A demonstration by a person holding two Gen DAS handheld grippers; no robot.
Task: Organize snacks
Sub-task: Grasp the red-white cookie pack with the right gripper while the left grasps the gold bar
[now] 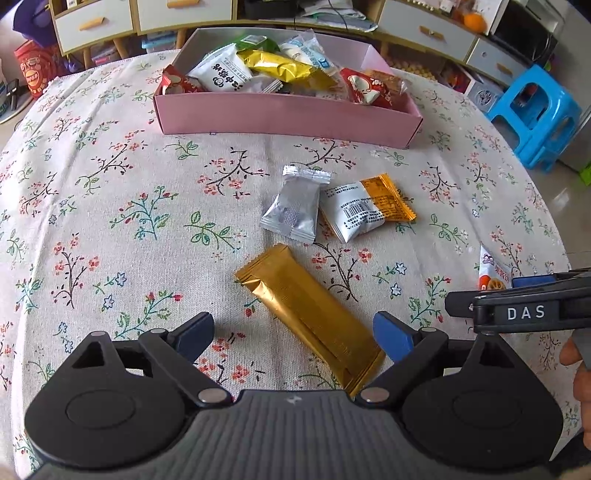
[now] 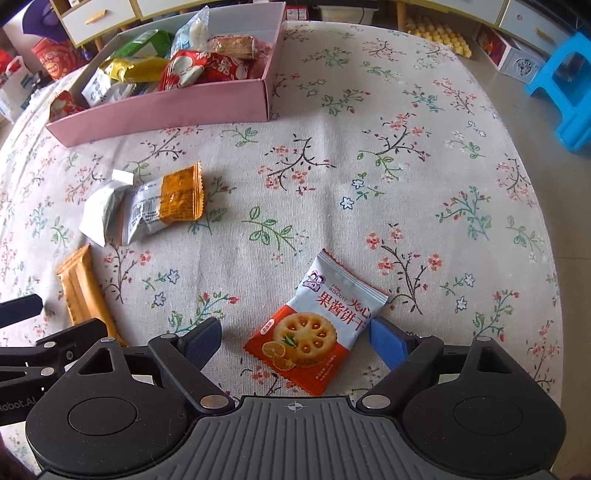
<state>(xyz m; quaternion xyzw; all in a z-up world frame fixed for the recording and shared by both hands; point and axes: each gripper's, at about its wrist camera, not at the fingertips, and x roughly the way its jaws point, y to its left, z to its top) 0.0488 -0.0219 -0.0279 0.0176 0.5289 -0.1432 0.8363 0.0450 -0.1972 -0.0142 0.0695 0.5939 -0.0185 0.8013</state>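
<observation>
A pink box (image 1: 280,118) holding several snack packets stands at the far side of the floral tablecloth; it also shows in the right wrist view (image 2: 166,110). My left gripper (image 1: 293,338) is open, its fingers on either side of a gold bar packet (image 1: 310,314) lying on the cloth. Beyond it lie a silver packet (image 1: 293,208) and a white-and-orange packet (image 1: 369,208). My right gripper (image 2: 293,341) is open around a jam biscuit packet (image 2: 314,325) on the cloth, its right pad (image 2: 388,341) touching the packet's edge.
A blue plastic stool (image 1: 535,110) stands beside the table on the right. Drawer cabinets (image 1: 110,18) line the back wall. The right gripper's body (image 1: 524,314) sits close to my left gripper's right side. The round table's edge (image 2: 546,229) curves along the right.
</observation>
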